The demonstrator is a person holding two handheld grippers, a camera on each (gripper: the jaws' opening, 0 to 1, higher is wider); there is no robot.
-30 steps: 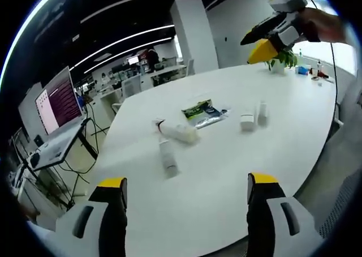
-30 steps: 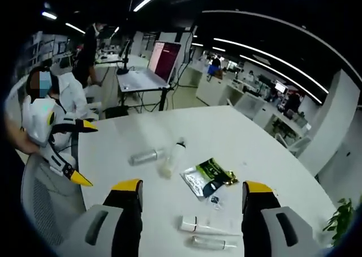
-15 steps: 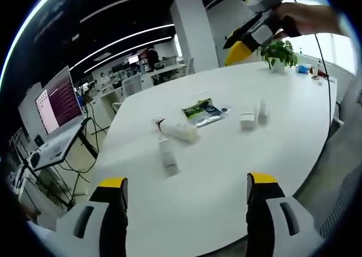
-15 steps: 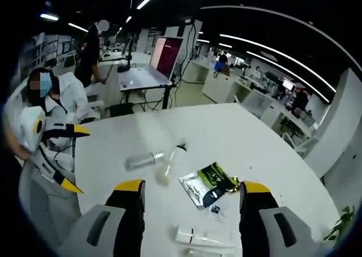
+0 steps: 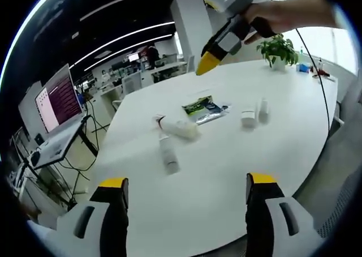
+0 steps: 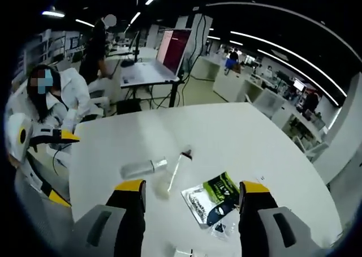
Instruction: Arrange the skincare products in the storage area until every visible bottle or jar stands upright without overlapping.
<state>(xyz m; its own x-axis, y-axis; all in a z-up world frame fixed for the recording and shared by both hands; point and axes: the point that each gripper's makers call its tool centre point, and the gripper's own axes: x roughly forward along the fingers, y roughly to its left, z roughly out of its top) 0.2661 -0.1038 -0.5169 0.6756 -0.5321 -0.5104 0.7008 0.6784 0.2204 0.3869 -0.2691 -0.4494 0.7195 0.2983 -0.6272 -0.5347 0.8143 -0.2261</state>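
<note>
Left tongs (image 5: 184, 192): jaws spread wide, nothing between them, held above the near edge of the white counter (image 5: 226, 166). Right tongs (image 6: 190, 197): jaws likewise apart and empty, over the counter's opposite side.

Task items, near to far in the left gripper view. A grey bottle (image 5: 168, 155) lies on its side near the counter's middle. Just beyond it a white tube (image 5: 178, 128) with a dark-red cap also lies flat, the two close together; whether they touch cannot be told. Further right, a small white jar (image 5: 248, 118) and a slim clear bottle (image 5: 262, 110) stand upright, just beside each other. A green and dark sachet (image 5: 205, 108) lies flat behind the tube.

Handling, as a judgement: both fallen items look light and smooth-walled, liable to roll or slip. The grey bottle appears rigid and is best taken across its body near mid-length. The tube may be soft, so a hold near the stiffer cap end seems safer.

Labels: print on the sachet is too small to read; no writing legible on the bottles.

Beyond: a potted plant (image 5: 277, 50) at the far edge; an open laptop (image 6: 169, 53) on a stand.
</note>
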